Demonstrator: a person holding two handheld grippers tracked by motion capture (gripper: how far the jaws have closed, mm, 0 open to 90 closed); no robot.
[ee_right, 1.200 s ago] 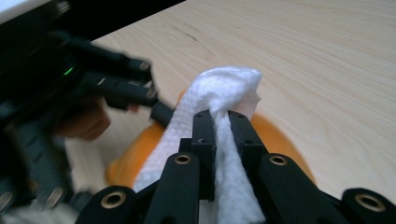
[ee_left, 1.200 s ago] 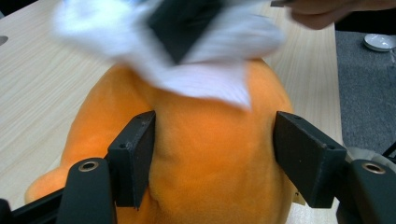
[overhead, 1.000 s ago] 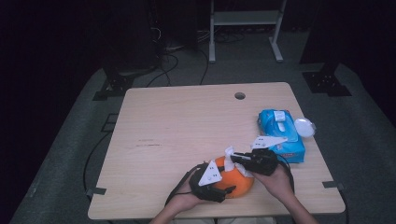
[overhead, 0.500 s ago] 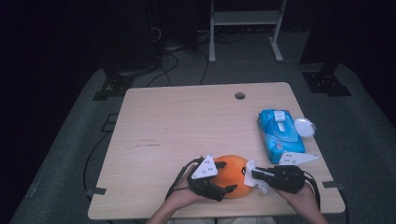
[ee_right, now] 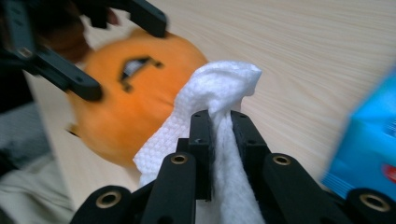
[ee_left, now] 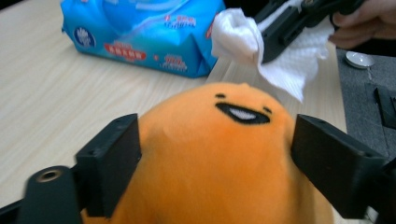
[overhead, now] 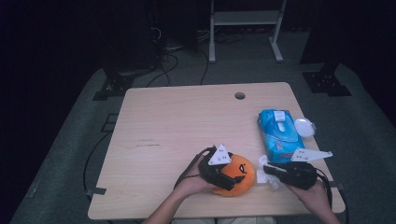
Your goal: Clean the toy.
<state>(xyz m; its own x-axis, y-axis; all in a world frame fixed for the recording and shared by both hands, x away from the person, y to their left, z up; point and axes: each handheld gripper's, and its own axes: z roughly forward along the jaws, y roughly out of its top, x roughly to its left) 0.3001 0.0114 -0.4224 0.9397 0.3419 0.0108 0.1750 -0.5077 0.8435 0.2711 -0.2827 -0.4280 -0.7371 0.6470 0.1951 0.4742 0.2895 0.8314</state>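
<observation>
An orange plush [overhead: 242, 171] with a stitched face rests near the table's front edge. My left gripper [overhead: 232, 176] straddles it. Its jaws have just been opening, and in the left gripper view the plush [ee_left: 210, 177] fills the gap between the wide-set jaws of that gripper [ee_left: 215, 140]. To the right of the toy, my right gripper [overhead: 267, 169] is shut on a crumpled white wipe [overhead: 265, 178]. The right gripper view shows the wipe [ee_right: 224, 84] pinched between the jaws of the right gripper [ee_right: 219, 116], close beside the plush [ee_right: 140, 107].
A blue pack of wet wipes [overhead: 278, 135] lies at the right of the wooden table [overhead: 187, 126], with a round white lid [overhead: 304, 127] beside it. A cable hole [overhead: 239, 95] sits near the far edge. Dark floor, cables and stands surround the table.
My right gripper has swung with the wipe from above the plush to the plush's right side. The left gripper's jaws have spread wider around the plush.
</observation>
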